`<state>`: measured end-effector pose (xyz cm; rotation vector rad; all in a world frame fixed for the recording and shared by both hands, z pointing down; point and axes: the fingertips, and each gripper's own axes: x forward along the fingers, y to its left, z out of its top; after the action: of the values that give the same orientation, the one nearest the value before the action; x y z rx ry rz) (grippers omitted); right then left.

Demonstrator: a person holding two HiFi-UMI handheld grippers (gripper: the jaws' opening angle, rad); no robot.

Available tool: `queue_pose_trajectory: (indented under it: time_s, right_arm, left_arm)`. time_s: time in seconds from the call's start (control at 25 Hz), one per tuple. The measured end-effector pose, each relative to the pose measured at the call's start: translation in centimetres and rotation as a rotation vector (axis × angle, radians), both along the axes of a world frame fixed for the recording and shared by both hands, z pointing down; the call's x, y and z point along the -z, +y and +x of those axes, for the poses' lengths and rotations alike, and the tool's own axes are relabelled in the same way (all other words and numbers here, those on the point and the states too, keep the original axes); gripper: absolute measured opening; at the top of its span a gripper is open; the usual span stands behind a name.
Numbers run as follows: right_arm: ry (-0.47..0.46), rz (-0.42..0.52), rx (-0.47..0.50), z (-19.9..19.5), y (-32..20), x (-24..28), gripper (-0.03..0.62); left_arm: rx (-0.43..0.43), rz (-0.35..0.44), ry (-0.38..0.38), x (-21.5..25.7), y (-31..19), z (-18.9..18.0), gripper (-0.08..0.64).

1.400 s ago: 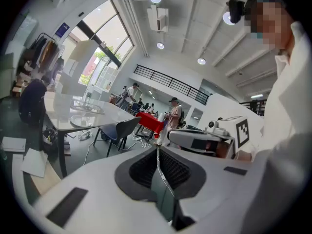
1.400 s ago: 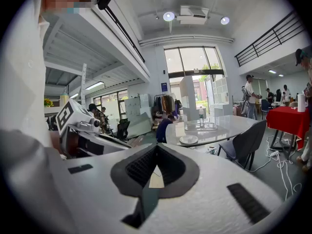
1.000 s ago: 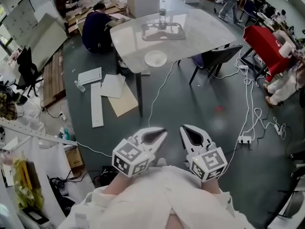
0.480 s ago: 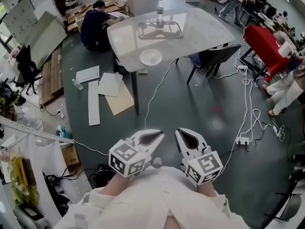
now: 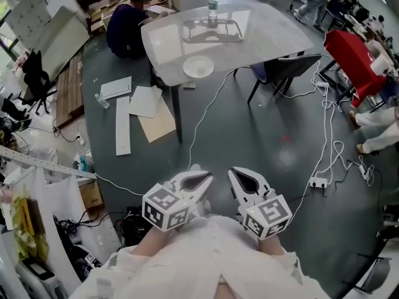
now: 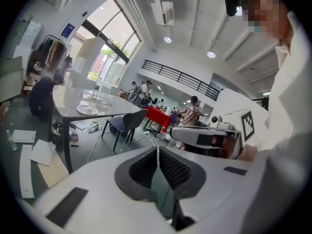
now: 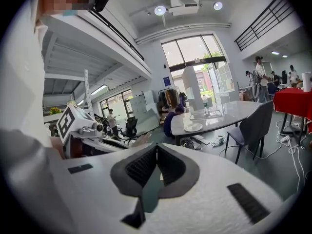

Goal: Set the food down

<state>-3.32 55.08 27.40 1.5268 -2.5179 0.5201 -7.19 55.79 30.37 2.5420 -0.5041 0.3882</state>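
Observation:
Both grippers are held close to the person's body, over the grey floor. My left gripper is shut with nothing between its jaws, which also shows in the left gripper view. My right gripper is shut and empty as well. Far ahead stands a white table with a white plate near its front edge. A wire tray and a water bottle are behind the plate. No food shows in any view.
A dark chair stands at the table's right. White cables and a power strip lie on the floor at right. Boards and papers lie at left. A seated person is by the table's left end.
The table and plate sit slightly higher in the head view. Both grippers stay shut in front of the body and have hardly moved.

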Motion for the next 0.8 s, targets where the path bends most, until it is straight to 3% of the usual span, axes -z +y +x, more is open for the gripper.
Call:
queue_pose_trajectory:
  time_s: [0.32, 0.8]
  right_arm:
    - [0.000, 0.002, 0.024, -0.4, -5.6, -0.5, 0.003]
    - [0.034, 0.025, -0.024, 1.1, -20.2, 0.9, 0.003]
  left_arm:
    - [0.005, 0.010, 0.012, 0.1, -5.3, 0.4, 0.026]
    - [-0.035, 0.060, 0.035, 2.6, -20.1, 1.8, 0.026]
